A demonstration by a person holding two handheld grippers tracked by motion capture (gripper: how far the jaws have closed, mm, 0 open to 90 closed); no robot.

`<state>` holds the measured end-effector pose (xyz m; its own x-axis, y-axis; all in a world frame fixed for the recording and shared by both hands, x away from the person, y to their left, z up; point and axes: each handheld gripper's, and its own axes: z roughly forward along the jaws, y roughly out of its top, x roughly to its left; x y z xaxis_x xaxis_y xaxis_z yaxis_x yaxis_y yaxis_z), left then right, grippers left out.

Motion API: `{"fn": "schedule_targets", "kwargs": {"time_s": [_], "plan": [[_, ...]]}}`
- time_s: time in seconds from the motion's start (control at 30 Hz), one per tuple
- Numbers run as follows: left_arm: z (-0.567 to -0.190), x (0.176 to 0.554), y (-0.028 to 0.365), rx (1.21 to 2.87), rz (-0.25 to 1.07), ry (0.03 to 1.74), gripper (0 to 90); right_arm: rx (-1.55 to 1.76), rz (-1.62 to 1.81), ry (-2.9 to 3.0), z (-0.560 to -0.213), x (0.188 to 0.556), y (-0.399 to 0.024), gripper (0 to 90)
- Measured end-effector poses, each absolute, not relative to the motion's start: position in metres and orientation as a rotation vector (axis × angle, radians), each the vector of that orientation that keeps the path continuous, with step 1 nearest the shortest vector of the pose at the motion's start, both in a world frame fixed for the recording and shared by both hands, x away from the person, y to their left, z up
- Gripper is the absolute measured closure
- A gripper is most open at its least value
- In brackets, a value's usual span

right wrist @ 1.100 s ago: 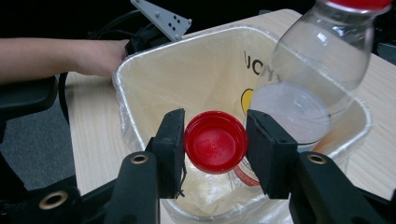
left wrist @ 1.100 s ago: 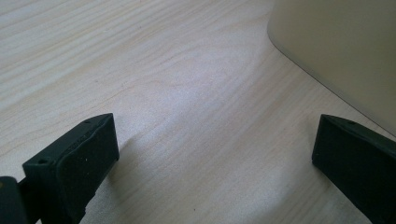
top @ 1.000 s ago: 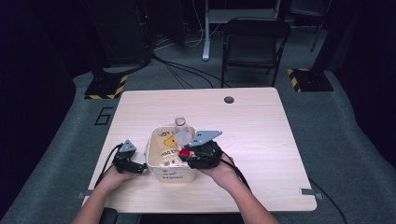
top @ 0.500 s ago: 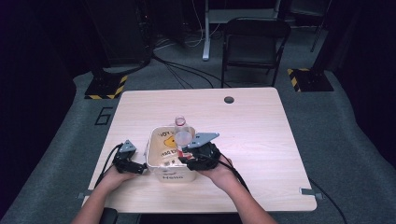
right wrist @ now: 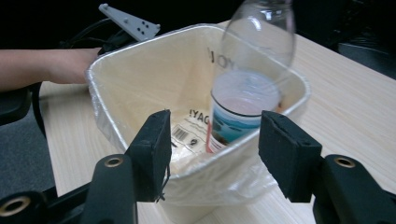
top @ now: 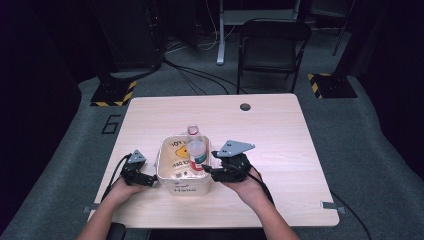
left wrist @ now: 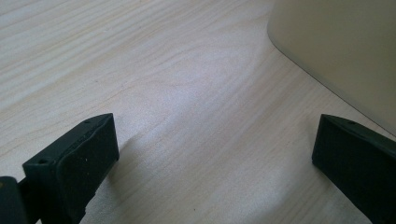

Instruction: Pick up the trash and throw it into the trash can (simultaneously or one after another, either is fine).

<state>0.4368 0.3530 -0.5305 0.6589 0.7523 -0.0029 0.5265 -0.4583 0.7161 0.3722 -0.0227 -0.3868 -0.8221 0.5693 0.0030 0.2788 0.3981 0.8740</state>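
A clear plastic bottle (top: 196,150) with a blue and red label stands tilted inside the cream bin (top: 175,186), which is lined with a printed bag. In the right gripper view the bottle (right wrist: 247,88) is blurred, just past the bin's near rim (right wrist: 140,140). My right gripper (top: 214,170) sits at the bin's right side; its jaws have just been opening. They stand open (right wrist: 212,140) with nothing pressed between the pads. My left gripper (top: 149,180) rests on the table at the bin's left, open (left wrist: 215,144) over bare wood, the bin wall (left wrist: 336,46) beside it.
The wooden table (top: 280,135) has a round cable hole (top: 245,107) near its far edge. A black chair (top: 272,47) and stand bases with hazard stripes (top: 112,92) lie beyond the table on the grey floor.
The right gripper's jaws have parted and let go of the bottle, which now stands in the bin. The right hand has drawn back a little to the right. The left hand has kept still.
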Motion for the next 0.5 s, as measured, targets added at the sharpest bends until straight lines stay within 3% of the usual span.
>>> {"fn": "schedule_targets", "kwargs": {"time_s": [0.5], "plan": [[-0.53,0.437,0.353,2.168,0.412,0.986,0.2,0.949,1.367,2.214,-0.389,0.373,-0.087,38.0]]}}
